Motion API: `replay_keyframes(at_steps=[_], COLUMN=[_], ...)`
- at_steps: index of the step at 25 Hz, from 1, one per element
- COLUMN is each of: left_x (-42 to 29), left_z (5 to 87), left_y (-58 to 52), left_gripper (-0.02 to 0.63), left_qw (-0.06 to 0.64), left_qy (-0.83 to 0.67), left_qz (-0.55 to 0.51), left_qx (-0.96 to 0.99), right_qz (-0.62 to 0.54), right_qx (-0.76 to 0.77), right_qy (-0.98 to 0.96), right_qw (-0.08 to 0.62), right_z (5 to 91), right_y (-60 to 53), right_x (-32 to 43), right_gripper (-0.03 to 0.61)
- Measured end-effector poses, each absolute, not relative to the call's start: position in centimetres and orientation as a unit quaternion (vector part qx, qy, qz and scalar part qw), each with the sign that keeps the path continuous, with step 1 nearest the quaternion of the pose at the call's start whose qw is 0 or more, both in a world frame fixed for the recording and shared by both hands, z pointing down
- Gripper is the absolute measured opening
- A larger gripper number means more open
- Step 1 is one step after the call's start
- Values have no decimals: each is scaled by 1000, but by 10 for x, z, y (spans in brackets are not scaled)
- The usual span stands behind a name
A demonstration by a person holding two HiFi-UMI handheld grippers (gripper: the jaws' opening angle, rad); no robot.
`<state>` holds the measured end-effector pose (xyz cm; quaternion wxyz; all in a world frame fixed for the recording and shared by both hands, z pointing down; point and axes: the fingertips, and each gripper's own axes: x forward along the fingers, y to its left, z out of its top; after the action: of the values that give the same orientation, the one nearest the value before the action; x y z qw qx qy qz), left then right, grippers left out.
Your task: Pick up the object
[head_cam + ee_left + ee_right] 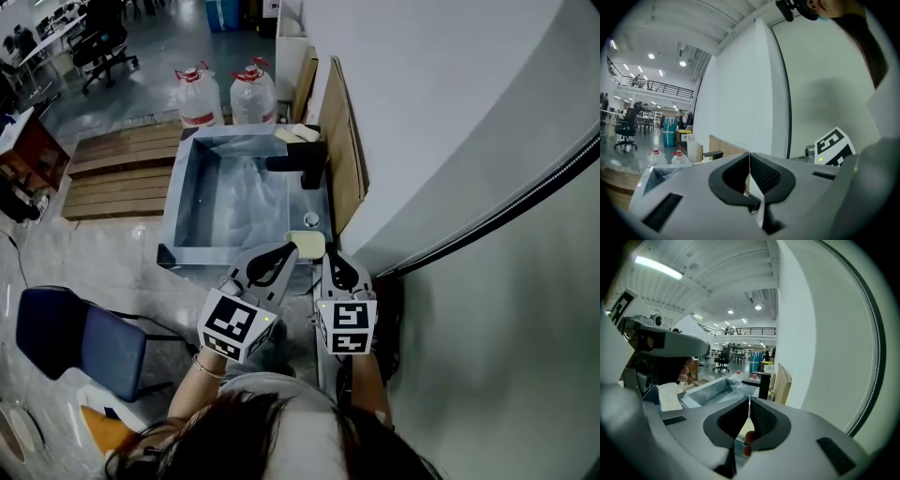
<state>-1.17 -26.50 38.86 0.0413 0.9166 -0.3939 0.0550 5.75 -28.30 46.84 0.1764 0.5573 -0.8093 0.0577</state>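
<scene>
- We see a steel sink standing against a white wall, with a black tap on its right-hand rim.
- The object, a pale yellow pad, lies flat on the sink's near right corner, on the rim just in front of a small round knob.
- The left gripper hangs over the sink's near rim. Its tip reaches the pad's left edge, though we cannot tell whether it touches.
- In the left gripper view its jaws are pressed together at the tips, and we see nothing held between them.
- The right gripper is just beside the sink's near right corner, close to the pad's right side and pointing along the wall.
- In the right gripper view its jaws are likewise clenched tip to tip, with no pad between them. The sink and the tap lie ahead of them.
- A second pale pad sits on the sink's far right corner, behind the tap.
- A wooden board leans on the wall to the right of the sink.
- Two clear water jugs with red caps stand on the floor beyond the sink's far edge.
- A slatted wooden pallet lies left of the sink.
- A blue chair stands well apart from the sink, off its near left corner.
</scene>
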Motion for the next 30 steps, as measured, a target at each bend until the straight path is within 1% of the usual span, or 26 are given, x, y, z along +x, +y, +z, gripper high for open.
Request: replay_keyframes(at_steps=[16,30], left_x=[-12,-6], left_z=[404,420], left_y=[-301,-317], left_gripper=[9,9], left_qw=[51,59], left_qy=[-378,-362], left_qz=[67,84], left_qx=[922,927], right_qz=[98,134], right_qx=[550,561], right_qy=[-794,-771], right_qw=[240,271], right_z=[533,581], right_y=[-327,-351], right_x=[57,68], right_gripper=[28,32])
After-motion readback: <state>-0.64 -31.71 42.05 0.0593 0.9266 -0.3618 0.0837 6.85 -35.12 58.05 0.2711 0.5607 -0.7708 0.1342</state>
